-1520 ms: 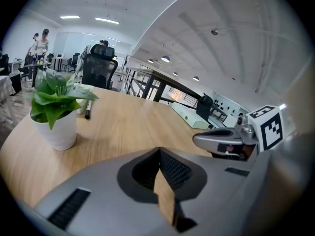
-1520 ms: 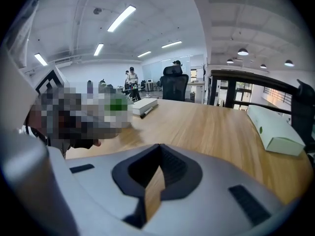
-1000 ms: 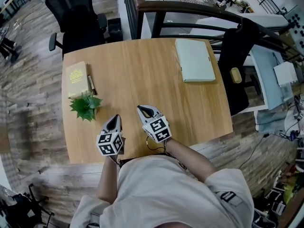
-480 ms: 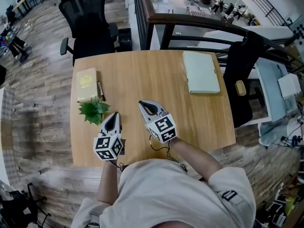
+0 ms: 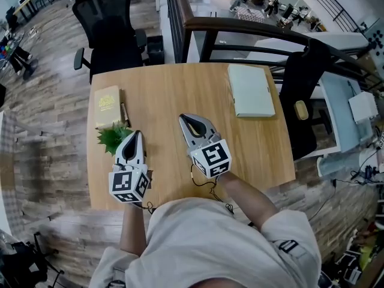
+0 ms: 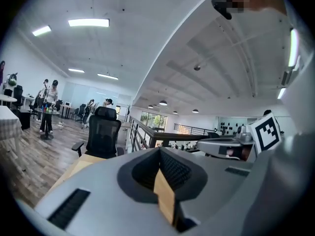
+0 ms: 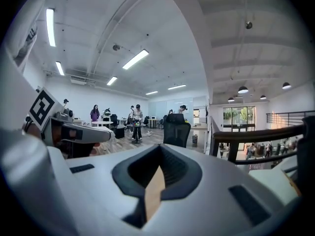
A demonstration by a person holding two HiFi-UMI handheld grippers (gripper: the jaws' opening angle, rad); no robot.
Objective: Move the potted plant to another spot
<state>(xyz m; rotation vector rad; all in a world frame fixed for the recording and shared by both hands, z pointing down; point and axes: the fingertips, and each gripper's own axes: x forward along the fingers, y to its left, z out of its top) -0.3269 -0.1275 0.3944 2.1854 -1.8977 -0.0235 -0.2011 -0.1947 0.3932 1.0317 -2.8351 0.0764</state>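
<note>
The potted plant [image 5: 111, 138], small with spiky green leaves, stands near the left edge of the wooden table [image 5: 162, 95]. My left gripper [image 5: 135, 135] hovers above the table just right of the plant, its tip covering the plant's right side in the head view; its jaws are shut and hold nothing. My right gripper [image 5: 185, 120] is raised over the table's middle, also shut and empty. Both point nearly level, out over the table. In the left gripper view the left gripper [image 6: 160, 151] shows its closed jaws; in the right gripper view the right gripper [image 7: 158, 149] does the same.
A yellow book [image 5: 107, 105] with a pen [image 5: 125, 114] beside it lies just beyond the plant. A pale green notebook [image 5: 251, 90] lies at the table's far right. A black office chair [image 5: 111, 26] stands behind the table, a dark railing [image 5: 240, 26] beyond, and a black garment [image 5: 303, 89] hangs at right.
Both grippers have risen from low over the near table edge and look larger. The left one now overlaps the plant's right side in the head view.
</note>
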